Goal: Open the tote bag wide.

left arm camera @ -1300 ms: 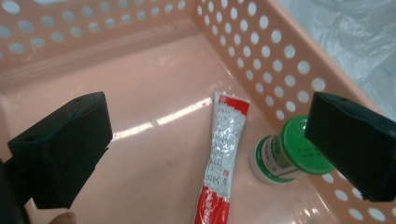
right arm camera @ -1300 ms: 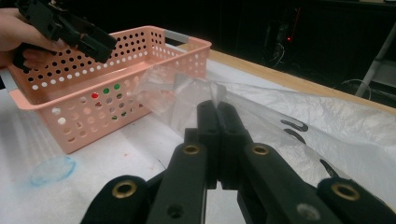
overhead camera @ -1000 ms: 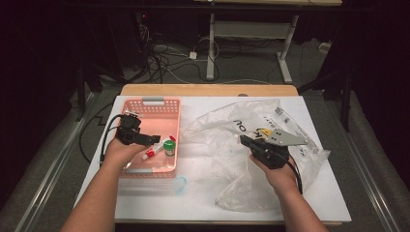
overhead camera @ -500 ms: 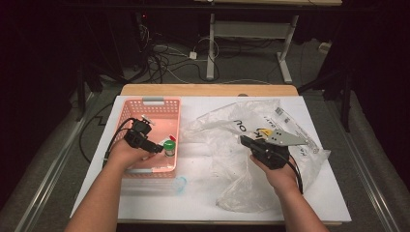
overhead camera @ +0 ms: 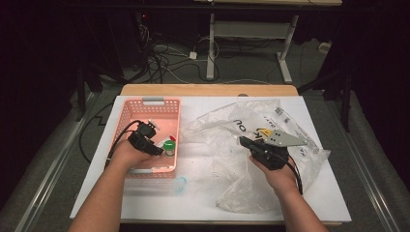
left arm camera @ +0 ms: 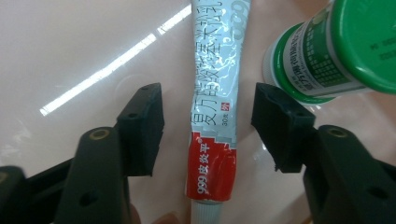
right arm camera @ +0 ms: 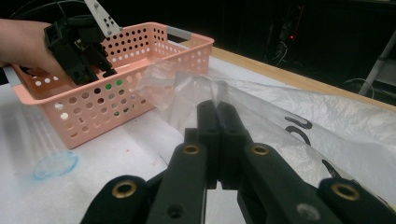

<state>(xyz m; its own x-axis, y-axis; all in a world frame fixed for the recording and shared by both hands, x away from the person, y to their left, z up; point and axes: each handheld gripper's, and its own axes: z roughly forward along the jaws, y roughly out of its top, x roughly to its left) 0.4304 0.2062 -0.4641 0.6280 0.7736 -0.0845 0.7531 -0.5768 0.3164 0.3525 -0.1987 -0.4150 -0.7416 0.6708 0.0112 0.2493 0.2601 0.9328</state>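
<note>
Dark room, grey floor, tangled cables, white-legged desk frame behind, white-topped table.

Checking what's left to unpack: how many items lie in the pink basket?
2: a white-and-red tube lying on the basket's floor and a green-capped bottle beside it. The pink perforated plastic basket's walls may hide others.

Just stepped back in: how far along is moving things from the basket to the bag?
Nothing looks bagged yet. The right tool is shut on the bag. The left tool, jaws just closing, straddles the tube in the basket, not gripping. The bottle remains too.
</note>
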